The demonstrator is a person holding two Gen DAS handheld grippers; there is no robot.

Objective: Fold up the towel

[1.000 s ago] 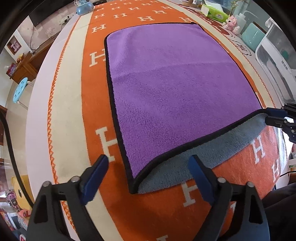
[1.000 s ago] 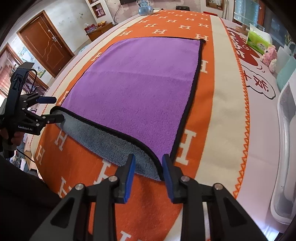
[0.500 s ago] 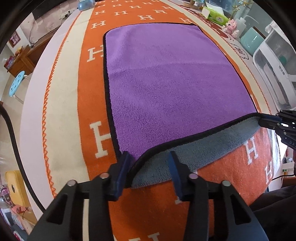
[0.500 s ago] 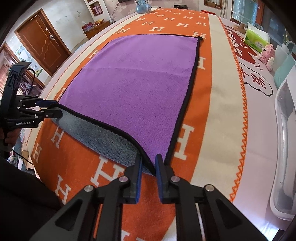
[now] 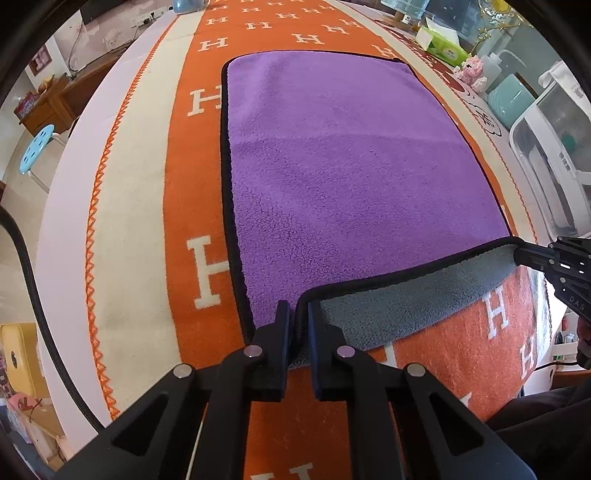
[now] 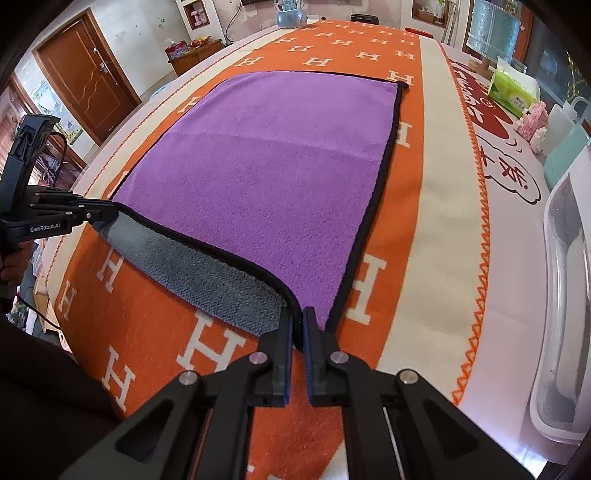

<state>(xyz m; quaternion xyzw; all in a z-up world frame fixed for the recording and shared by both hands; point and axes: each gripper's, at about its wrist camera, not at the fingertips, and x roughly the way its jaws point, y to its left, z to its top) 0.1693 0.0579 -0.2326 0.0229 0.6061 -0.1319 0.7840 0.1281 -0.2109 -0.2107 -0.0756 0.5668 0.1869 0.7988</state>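
Note:
A purple towel with a black hem and a grey underside lies spread on an orange blanket with white H letters; it also shows in the right wrist view. My left gripper is shut on the towel's near left corner and holds it lifted. My right gripper is shut on the near right corner, also lifted. The near edge hangs between the two, its grey underside showing. Each gripper shows in the other's view, the right and the left.
A green tissue pack, a pink toy and a teal container stand along the table's right side. A white plastic bin stands at the right. A blue kettle stands at the far end.
My left gripper closed from open onto the near left corner. My right gripper closed fully on the near right corner. Both corners have risen and the near edge has lifted off the blanket.

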